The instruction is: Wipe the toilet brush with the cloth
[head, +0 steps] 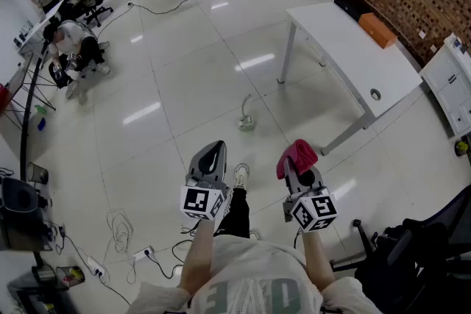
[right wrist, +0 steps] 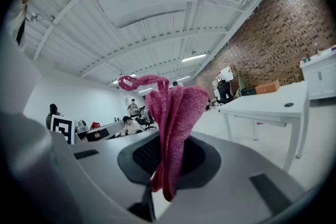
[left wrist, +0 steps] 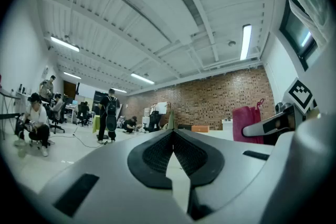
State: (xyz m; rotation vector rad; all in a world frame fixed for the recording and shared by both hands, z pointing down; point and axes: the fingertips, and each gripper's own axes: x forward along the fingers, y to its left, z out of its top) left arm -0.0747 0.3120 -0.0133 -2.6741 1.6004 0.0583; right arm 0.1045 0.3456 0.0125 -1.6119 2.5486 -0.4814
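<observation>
The toilet brush (head: 246,118) stands upright in its small holder on the glossy tiled floor, ahead of both grippers and apart from them. My left gripper (head: 213,152) is held level at waist height; in the left gripper view its jaws (left wrist: 172,132) meet tip to tip with nothing between them. My right gripper (head: 300,171) is shut on a pink cloth (head: 296,155), which bunches up out of the jaws. In the right gripper view the cloth (right wrist: 173,123) hangs folded between the black pads (right wrist: 140,153). The cloth (left wrist: 245,122) also shows at the right of the left gripper view.
A white table (head: 353,48) with an orange box (head: 377,29) stands right of the brush. Cables and a power strip (head: 121,232) lie on the floor at lower left. A black chair (head: 412,257) is at lower right. People (head: 73,48) work far left.
</observation>
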